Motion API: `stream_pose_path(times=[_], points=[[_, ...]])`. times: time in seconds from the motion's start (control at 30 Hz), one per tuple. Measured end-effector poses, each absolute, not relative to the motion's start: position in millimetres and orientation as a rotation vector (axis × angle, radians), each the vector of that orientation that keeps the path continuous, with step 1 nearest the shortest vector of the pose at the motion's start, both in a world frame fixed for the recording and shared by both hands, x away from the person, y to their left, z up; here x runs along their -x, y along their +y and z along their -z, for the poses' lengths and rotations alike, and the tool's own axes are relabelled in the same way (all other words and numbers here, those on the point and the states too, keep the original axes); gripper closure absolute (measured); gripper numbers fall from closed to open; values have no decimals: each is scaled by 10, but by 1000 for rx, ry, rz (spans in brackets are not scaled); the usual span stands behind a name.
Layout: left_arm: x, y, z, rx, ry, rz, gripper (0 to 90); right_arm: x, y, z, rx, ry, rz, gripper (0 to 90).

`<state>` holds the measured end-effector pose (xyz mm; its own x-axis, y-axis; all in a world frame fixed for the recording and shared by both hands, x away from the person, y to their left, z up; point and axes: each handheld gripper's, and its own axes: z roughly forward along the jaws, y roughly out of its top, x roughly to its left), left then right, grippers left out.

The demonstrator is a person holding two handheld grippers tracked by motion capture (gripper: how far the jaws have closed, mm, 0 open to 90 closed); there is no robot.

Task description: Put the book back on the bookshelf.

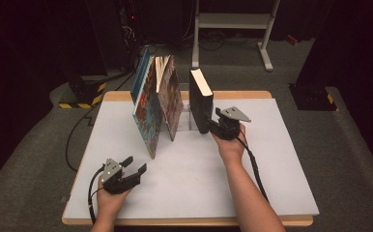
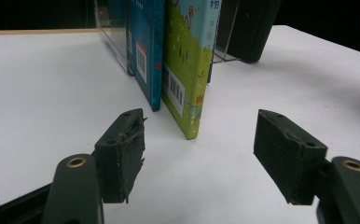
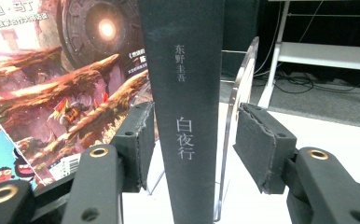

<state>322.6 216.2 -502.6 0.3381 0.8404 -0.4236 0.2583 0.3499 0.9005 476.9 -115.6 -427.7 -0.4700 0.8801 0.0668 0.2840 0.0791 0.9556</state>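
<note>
Step in hand, as I read it: taking the black book (image 1: 201, 99) off the clear stand (image 3: 236, 126). It stands upright, spine toward me, right of the two leaning picture books.

Right gripper (image 1: 219, 124) sits at the black book's spine. In the right gripper view its jaws straddle the spine (image 3: 187, 116): left pad touching or all but, right pad apart from it with the stand's clear divider in the gap. So open around the book, no grip yet.

Left gripper (image 1: 135, 167) is well apart from the black book, near the table's (image 1: 271, 159) front-left edge, jaws wide with nothing between them, pointed at the picture books.

Next move, my call: shift the right gripper so the divider is outside the jaws, then close on the spine only. Clamping the divider too would drag the stand.

Writing: spine reads 东野圭吾 and 白夜行. Green book (image 2: 187, 70) and blue book (image 2: 145, 51) show barcodes; digits too small to read.
</note>
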Motion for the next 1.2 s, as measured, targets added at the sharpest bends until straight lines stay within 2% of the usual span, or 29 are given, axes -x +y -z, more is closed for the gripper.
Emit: stream_pose_path(times=[1.2], points=[[-3216,2200,5037,-1184,1212,-527,337,-4869,-1083,4324,-1102,1828,-1430,567]])
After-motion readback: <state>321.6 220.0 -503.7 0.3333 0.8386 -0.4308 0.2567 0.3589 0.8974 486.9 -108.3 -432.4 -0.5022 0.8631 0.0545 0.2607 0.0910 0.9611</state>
